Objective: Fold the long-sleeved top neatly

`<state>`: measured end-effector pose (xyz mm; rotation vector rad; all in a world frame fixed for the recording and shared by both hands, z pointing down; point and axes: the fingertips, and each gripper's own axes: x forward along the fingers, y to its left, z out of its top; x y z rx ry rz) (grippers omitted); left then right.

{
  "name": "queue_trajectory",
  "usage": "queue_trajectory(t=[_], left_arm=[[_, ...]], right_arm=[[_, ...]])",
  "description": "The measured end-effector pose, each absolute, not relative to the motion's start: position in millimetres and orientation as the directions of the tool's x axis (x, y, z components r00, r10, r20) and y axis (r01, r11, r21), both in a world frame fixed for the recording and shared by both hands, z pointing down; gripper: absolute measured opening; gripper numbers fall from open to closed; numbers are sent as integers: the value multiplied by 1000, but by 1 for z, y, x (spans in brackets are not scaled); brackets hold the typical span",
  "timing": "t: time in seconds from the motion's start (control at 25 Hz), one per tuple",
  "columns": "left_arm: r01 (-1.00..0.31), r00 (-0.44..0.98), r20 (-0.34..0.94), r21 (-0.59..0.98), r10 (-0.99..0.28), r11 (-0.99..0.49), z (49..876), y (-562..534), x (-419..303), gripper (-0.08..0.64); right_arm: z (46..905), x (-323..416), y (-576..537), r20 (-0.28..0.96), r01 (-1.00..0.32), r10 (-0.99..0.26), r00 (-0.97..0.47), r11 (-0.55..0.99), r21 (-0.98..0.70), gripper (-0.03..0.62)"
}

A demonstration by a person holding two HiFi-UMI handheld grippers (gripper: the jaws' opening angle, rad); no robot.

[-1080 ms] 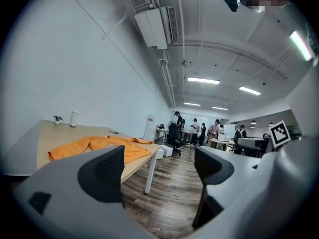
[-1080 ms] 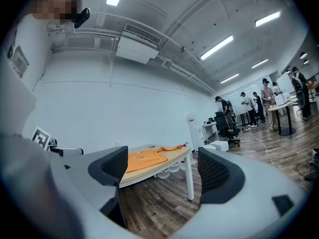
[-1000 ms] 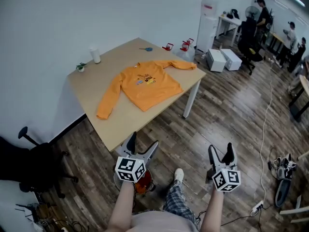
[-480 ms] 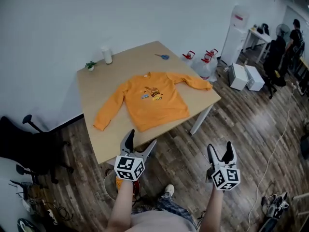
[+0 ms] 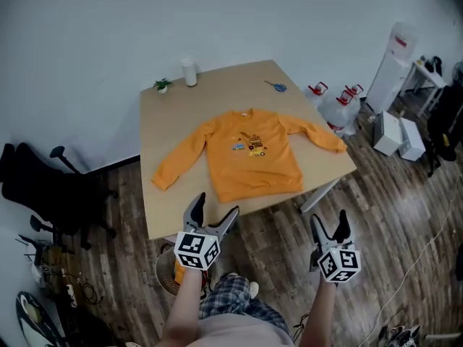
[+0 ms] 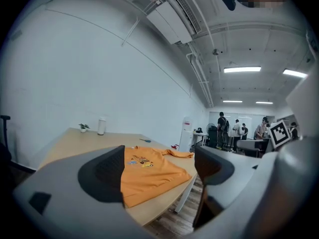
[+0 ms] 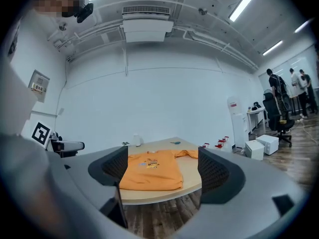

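An orange long-sleeved top lies flat and face up on a light wooden table, sleeves spread to both sides and a small print on the chest. It also shows between the jaws as the orange top and the orange top. My left gripper hovers short of the table's near edge, open and empty. My right gripper hangs over the floor, right of the table's near corner, also open and empty.
A white cup, a small plant and a blue tool sit along the table's far side. A black office chair stands left of the table. Water jugs and a water dispenser stand to the right.
The view has swung so the table sits more central and squarer to me. Both grippers keep about the same place in the view and stay open.
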<state>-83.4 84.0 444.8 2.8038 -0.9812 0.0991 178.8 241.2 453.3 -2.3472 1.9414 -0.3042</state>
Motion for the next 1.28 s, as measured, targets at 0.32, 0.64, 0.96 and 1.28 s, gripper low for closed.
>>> queue_trajectory(t=[0.32, 0.64, 0.96, 1.28], left_arm=[[-692, 721, 129, 149, -680, -706, 460, 29, -71, 423], [-758, 651, 124, 151, -749, -634, 455, -57, -50, 422], [-810, 585, 124, 131, -801, -572, 450, -128, -40, 423], [-874, 480, 130, 153, -868, -461, 446, -161, -47, 423]], right_arm=[[458, 203, 157, 104, -980, -992, 78, -95, -173, 425], [445, 228, 42, 106, -987, -994, -36, 19, -162, 423], [445, 242, -45, 113, -983, -988, -106, 87, -161, 423], [440, 239, -107, 129, -968, -967, -221, 202, -148, 422]])
